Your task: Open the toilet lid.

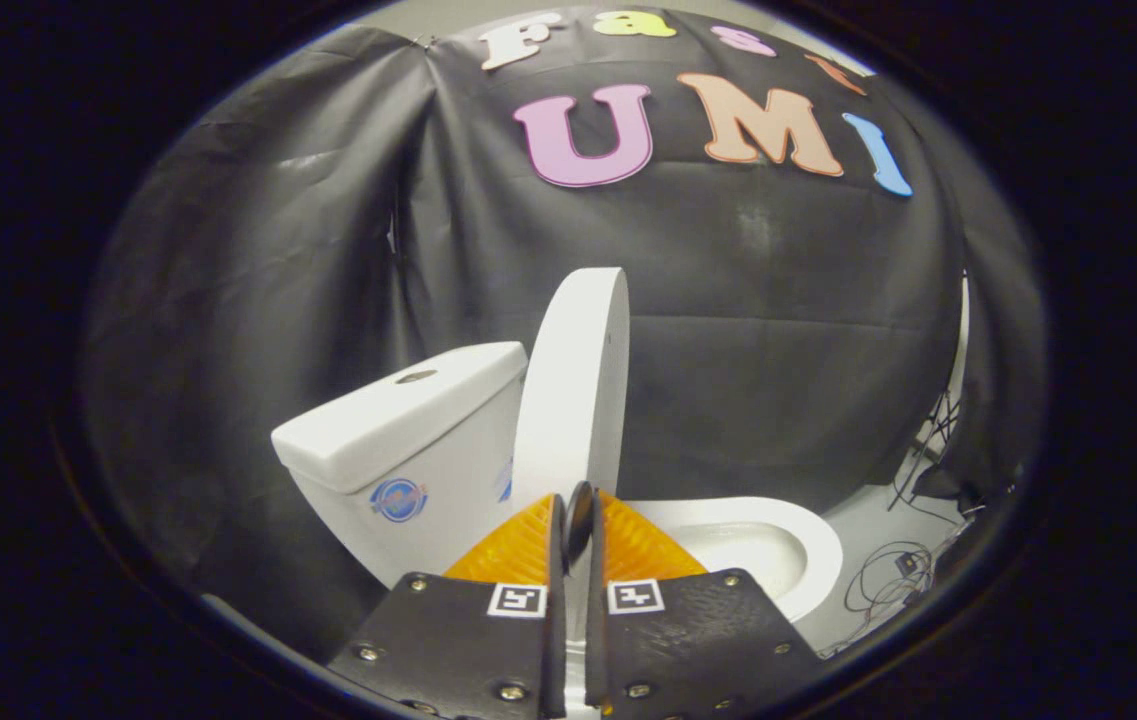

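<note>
Lid (573,385) stands raised upright beside the tank (408,430), above the open bowl (818,545); we see our gripper (576,520) just before the lid, jaws nearly closed, whether pinching its edge we cannot tell

Gripper (576,515): fingers nearly together with a thin slit between them; can't tell if the tips pinch the lid edge, contact is too tight to read. Their bases are cut off at bottom centre. Upright white oval toilet lid (573,385): lower edge hidden behind the fingers, hinge hidden too. White ceramic bowl (808,560): left half blocked by the fingers. White cistern (403,440): base hidden; round blue sticker (398,499) too small to read. Thin dark cables (893,570) at lower right: tangled, ends unclear.
</note>
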`<state>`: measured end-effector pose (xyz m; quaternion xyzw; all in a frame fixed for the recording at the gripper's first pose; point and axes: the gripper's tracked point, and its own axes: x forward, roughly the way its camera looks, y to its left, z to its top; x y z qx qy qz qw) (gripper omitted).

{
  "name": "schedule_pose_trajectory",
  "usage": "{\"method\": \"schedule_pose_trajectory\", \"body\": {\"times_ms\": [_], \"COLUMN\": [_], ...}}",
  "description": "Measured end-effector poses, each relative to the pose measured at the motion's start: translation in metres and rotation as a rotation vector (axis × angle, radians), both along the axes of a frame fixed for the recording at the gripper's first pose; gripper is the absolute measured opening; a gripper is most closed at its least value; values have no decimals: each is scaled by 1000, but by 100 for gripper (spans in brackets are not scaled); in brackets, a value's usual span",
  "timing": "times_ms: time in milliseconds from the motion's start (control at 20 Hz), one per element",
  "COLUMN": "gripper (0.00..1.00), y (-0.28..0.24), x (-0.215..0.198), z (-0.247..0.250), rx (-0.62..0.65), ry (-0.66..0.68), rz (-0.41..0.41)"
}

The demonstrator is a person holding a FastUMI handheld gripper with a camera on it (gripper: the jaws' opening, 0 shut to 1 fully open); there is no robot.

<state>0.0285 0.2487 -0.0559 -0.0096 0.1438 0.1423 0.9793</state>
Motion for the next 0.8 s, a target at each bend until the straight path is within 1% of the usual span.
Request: {"method": "schedule_pose_trajectory", "body": {"times_ms": [200, 400, 500, 650, 800], "gripper": [8, 8, 8, 8, 8], "y": [14, 22, 41, 49, 65], "x": [-1, -2, -1, -3, -3], "z": [0, -3, -1, -3, -7], "rx": [6, 70, 59, 42, 20], "ry": [-19, -8, -19, -39, -56], "rz": [18, 26, 30, 23, 42]}}
